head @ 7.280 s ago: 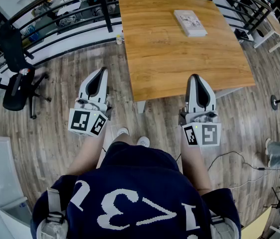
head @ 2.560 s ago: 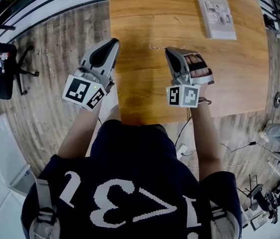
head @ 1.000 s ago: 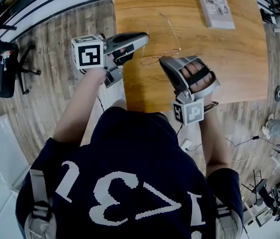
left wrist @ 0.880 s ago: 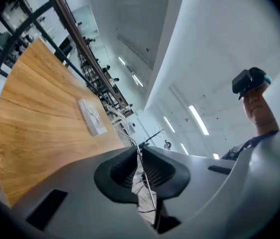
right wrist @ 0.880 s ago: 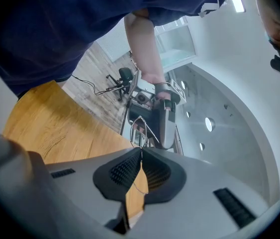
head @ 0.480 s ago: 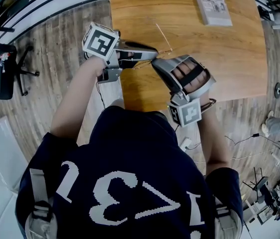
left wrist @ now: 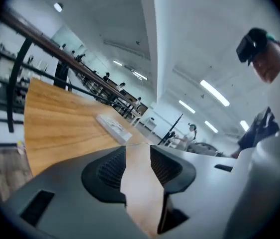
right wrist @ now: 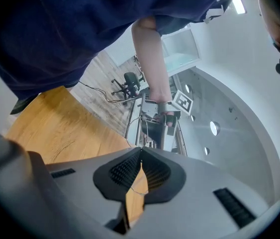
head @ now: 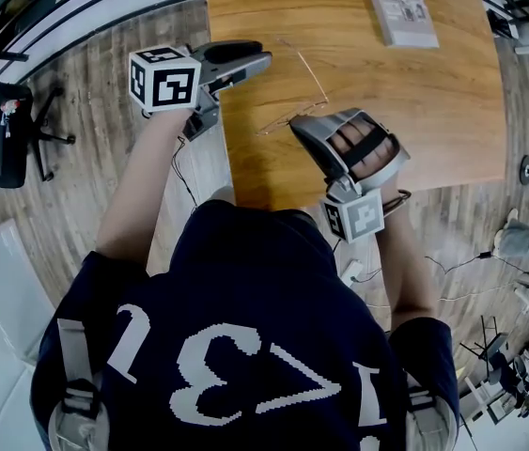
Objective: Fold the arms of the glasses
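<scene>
Glasses (head: 292, 117): one pair, thin wire frame, over the near-left part of the table (head: 414, 92), close to its left edge. One thin arm slants away toward the far edge. Whether the frame rests on the wood or is raised off it cannot be told.
Glasses, fold state: by judgement the arm that slants away is not yet folded; the other arm is too fine to read.
Right claw (head: 294, 123): closed to the tips, with a fine wire of the glasses (right wrist: 136, 192) caught between its pads (right wrist: 140, 153). It likely serves as the anchor, holding the frame so an arm can be swung.
Left claw (head: 266, 59): about half open, nothing between its pads (left wrist: 137, 148). Its jaws have just been opening. It stands apart from the frame at the table's left edge, probably released to take a new hold.
Claws, count: two.
Booklet (head: 397, 6): one, flat near the far right corner, well apart from the work.
Table, count: one, wooden.
Office chair (head: 1, 111): one, on the floor beyond the left edge.
</scene>
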The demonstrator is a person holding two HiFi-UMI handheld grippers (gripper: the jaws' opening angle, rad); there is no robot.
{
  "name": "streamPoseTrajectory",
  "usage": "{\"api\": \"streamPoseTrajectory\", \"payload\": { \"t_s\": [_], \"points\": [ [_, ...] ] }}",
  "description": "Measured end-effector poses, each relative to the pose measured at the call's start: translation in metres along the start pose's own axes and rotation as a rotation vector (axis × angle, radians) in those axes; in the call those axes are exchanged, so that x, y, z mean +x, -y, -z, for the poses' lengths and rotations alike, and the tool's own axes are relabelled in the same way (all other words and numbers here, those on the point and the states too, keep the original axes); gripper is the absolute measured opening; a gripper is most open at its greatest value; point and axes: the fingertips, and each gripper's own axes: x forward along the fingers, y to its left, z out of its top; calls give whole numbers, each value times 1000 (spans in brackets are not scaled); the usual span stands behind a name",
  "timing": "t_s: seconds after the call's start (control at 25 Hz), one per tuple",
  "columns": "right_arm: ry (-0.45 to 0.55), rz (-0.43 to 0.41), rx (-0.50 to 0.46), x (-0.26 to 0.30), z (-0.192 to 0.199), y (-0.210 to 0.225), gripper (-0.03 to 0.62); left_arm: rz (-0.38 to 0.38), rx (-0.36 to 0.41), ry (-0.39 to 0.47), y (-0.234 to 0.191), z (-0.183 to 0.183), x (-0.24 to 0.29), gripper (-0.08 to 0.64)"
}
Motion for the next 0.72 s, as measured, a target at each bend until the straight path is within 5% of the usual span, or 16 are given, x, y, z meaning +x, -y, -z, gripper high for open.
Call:
{"api": "streamPoseTrajectory", "payload": {
  "t_s": [0.12, 0.36, 0.52, 0.72],
  "points": [
    [12, -9, 5, -2, -3, -5, 31, -87, 200, -83, -18, 2, 6, 217],
    [18, -31, 0, -5, -2, -23, 31, 54, 375, -138, -10, 1, 31, 227],
    [21, -36, 2, -8, -5, -23, 31, 159, 422, -173, -2, 8, 40, 222],
    [8, -22, -6, -7, -7, -6, 29, 168, 426, -199, -7, 15, 39, 118]
  ]
}}
